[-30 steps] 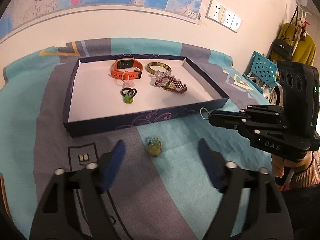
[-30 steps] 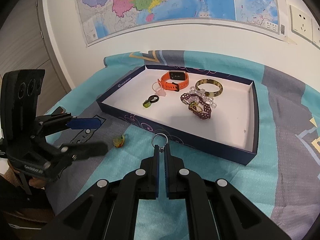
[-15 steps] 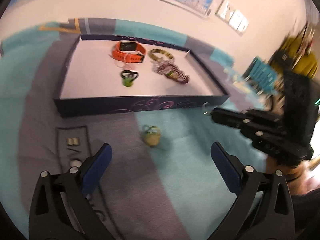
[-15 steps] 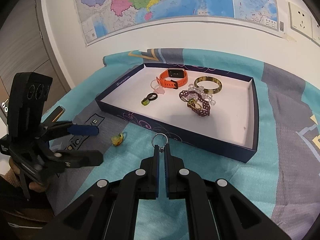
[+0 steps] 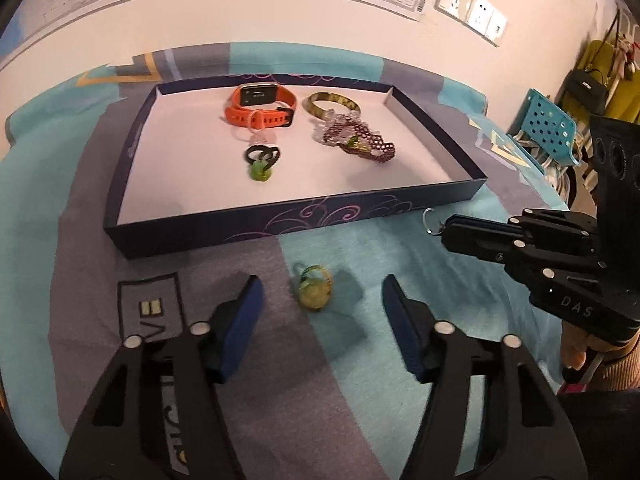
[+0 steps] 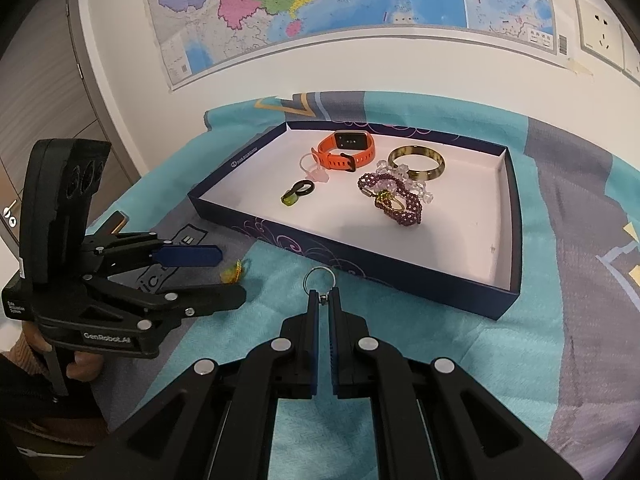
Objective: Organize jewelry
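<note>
Left hand-held gripper spread open, straddling the yellow-green ring on the cloth just outside the tray, lined up for a pinch | right hand-held gripper clamped on the silver ring, poised at the tray's near wall, ready to drop it in.

The left claw has narrowed from its widest spread half a second ago — its blue pads now flank the yellow-green ring closely, though not touching it. In the right wrist view the left claw has moved in toward that ring — the upper pad now sits just beside it.
</note>
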The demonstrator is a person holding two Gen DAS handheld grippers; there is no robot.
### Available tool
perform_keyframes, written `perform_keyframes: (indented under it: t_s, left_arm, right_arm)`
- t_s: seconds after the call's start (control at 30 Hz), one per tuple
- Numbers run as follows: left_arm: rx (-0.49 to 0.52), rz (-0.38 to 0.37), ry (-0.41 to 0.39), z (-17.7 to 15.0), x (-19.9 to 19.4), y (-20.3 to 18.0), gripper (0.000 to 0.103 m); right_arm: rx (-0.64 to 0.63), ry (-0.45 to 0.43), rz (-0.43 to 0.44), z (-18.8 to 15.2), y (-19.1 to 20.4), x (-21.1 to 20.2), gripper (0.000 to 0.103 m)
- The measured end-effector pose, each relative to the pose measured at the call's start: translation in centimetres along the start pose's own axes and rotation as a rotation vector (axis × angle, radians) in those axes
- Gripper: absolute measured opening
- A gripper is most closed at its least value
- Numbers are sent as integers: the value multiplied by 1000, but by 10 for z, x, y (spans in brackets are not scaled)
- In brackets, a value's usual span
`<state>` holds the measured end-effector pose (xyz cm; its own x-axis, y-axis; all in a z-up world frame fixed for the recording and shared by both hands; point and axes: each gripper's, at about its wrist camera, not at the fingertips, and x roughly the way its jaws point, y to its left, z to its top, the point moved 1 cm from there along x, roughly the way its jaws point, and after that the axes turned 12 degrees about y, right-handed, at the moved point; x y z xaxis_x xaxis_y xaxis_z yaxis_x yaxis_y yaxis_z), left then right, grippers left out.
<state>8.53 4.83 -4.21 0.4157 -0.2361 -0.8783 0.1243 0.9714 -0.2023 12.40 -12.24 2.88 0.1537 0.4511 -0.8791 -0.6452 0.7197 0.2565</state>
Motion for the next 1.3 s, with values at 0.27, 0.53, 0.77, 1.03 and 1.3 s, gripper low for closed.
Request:
perform_keyframes:
  t_s: [0.27, 0.53, 0.77, 1.03, 1.3]
  left_arm:
    - [9, 24, 17, 3, 5, -2, 16]
    - [0, 26, 6, 1, 2, -4, 16]
    - [-7, 33, -45, 2, -15, -4, 16]
    - [-30, 46, -86, 8, -29, 2, 16]
    - [-35, 55, -114, 16, -38, 5, 16]
  right_arm:
    - [-3, 5, 4, 0, 1, 0, 3]
    - [-2, -5, 3, 0, 1, -2, 3]
    - [-9, -20, -1, 3, 3, -7, 3]
    - [-17, -33, -6, 7, 5, -10, 3]
    - [-30, -52, -15, 14, 7, -12, 3]
